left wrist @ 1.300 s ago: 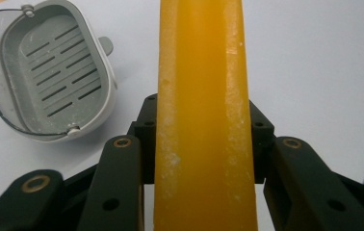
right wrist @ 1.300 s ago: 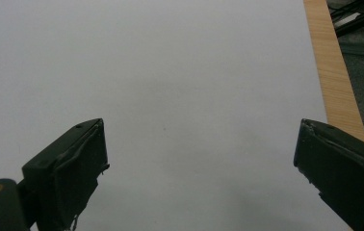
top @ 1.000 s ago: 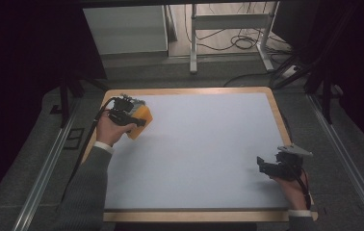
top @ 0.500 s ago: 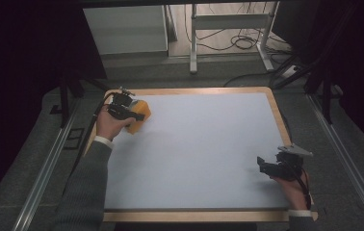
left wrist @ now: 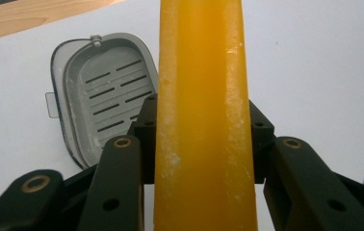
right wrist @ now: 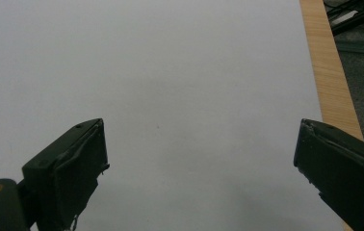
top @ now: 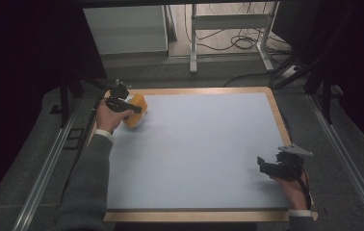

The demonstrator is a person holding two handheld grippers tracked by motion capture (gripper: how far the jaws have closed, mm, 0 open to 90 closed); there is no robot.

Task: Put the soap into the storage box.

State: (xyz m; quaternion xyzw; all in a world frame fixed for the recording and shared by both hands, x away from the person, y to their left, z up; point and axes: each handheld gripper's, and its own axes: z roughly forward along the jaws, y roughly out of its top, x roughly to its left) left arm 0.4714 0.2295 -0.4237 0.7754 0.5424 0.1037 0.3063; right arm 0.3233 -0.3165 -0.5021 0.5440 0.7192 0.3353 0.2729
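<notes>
Left tongs (top: 131, 109) are clamped tight on the orange soap bar (left wrist: 204, 120), the jaws pressing it from both sides, and the bar stands on edge between them, up near the far left corner of the tabletop (top: 204, 154). In the left gripper view the grey soap dish (left wrist: 98, 96) lies flat on the white surface just beyond and to one side of the bar, its slotted tray open and bare. So the step in hand looks like carrying the soap over to that dish. Right tongs (top: 266, 168) rest at the near right edge, jaws spread wide with nothing between them, just white tabletop ahead in the right gripper view. Next move, as I read it: line the bar up over the slotted tray, tip it down flat so it fits inside the rim, then ease the jaws apart. The dish is light, so a nudge could slide it.
</notes>
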